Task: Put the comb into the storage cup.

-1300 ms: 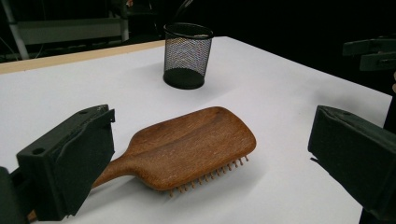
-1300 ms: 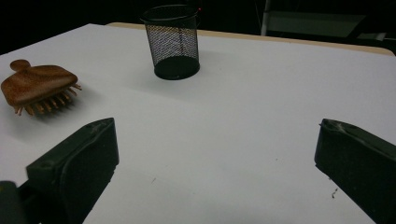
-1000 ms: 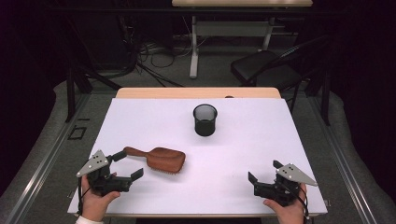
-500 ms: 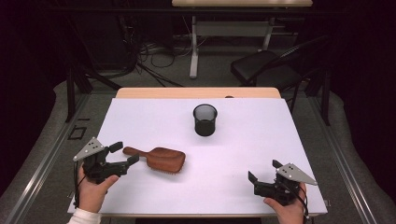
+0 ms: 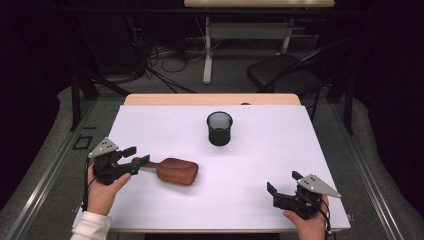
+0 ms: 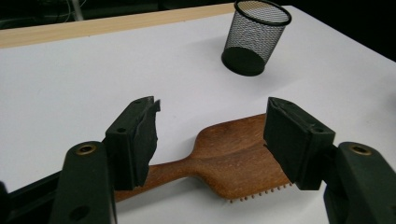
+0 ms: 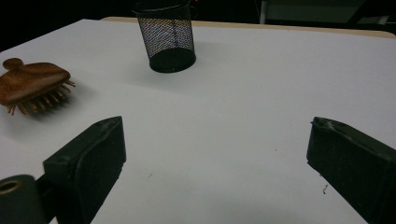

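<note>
Left claw | closing, not gripping | hairbrush handle between jaws

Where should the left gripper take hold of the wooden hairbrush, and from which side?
Probably at the narrow handle of the wooden hairbrush, coming from its left end. It lies bristles-down, its handle pointing at the left gripper, whose jaws have just been closing around it; the head looks too broad.

One wooden hairbrush, one mesh cup — two claws.
</note>
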Motion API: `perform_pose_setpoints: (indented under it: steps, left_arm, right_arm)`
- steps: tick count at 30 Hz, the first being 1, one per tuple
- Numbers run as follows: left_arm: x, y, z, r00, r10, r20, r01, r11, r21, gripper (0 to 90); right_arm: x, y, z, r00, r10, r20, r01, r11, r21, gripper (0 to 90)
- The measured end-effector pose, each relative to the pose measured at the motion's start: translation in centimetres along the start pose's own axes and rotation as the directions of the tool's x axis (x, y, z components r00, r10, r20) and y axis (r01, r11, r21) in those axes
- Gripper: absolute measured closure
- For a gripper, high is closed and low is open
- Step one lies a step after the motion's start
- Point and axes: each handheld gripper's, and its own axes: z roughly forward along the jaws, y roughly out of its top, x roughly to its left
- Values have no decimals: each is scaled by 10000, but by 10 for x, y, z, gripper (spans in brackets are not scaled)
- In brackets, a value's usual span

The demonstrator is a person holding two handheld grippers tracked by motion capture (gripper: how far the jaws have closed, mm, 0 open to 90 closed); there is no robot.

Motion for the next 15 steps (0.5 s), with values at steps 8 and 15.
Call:
perform_pose_setpoints:
  steps: [8,15]
  left_arm:
    - [2,15,8,9998,-88,-154,93,9994,339,451]
    - [4,26,14,9992,-186,-346,203,9985,502,486]
  right_arm:
    - [0,-1,1,10000,-22,-26,22,10000,64,48]
    - [-2,-1,0,10000,41,61,-41,10000,40,58]
